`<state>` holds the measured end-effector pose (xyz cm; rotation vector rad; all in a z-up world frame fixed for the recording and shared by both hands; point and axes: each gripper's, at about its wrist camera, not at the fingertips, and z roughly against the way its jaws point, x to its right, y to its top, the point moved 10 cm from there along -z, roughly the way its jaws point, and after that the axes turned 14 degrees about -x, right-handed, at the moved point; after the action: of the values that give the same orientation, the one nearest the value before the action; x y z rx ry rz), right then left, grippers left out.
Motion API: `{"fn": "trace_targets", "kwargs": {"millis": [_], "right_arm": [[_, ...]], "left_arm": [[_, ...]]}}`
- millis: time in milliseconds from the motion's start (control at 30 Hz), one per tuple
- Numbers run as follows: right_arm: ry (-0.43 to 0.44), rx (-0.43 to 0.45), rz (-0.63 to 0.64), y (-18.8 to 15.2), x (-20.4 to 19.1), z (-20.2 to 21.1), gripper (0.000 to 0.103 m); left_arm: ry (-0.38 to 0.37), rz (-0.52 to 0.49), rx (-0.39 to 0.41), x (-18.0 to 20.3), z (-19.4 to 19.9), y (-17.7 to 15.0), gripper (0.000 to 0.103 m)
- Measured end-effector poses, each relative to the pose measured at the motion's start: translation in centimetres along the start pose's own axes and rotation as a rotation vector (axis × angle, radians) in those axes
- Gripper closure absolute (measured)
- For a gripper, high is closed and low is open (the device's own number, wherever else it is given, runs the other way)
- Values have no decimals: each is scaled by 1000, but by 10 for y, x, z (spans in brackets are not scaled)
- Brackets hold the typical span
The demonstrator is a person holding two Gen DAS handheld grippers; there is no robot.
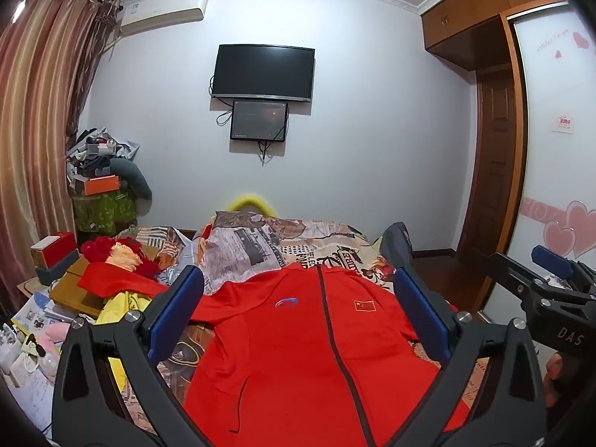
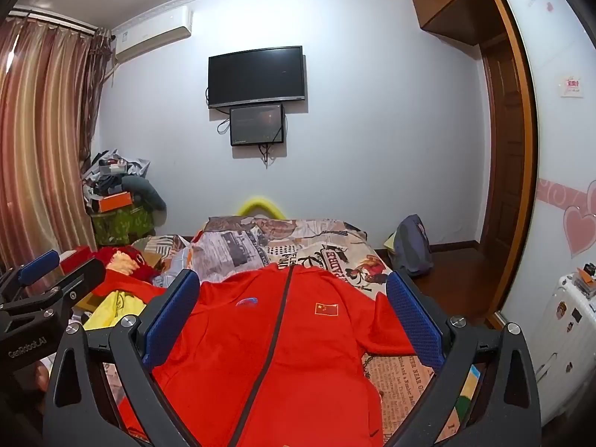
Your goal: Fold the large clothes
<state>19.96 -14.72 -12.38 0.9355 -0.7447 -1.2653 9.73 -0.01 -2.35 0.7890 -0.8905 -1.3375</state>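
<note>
A large red zip-up jacket (image 1: 298,342) lies face up and spread on the bed, collar toward the far wall, with a dark zipper down the middle, a blue logo and a small flag patch on the chest. Its left sleeve stretches out over the clutter at the left. It also shows in the right wrist view (image 2: 260,354). My left gripper (image 1: 298,313) is open and empty above the jacket's middle. My right gripper (image 2: 294,320) is open and empty above the jacket, beside the left one. Each gripper shows at the edge of the other's view.
The bed (image 1: 298,246) has a newspaper-print cover. Boxes, papers and yellow and red cloth (image 1: 111,283) pile up at the bed's left. A dark backpack (image 2: 411,246) sits on the floor at the right. A white suitcase (image 2: 558,339) stands by the wardrobe.
</note>
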Motion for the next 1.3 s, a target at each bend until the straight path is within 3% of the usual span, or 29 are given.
{"fn": "trace_targets", "kwargs": {"millis": [1300], "right_arm": [[3, -1, 1, 2, -6, -1, 3]], "left_arm": [[7, 9, 6, 0, 0, 0, 1]]}}
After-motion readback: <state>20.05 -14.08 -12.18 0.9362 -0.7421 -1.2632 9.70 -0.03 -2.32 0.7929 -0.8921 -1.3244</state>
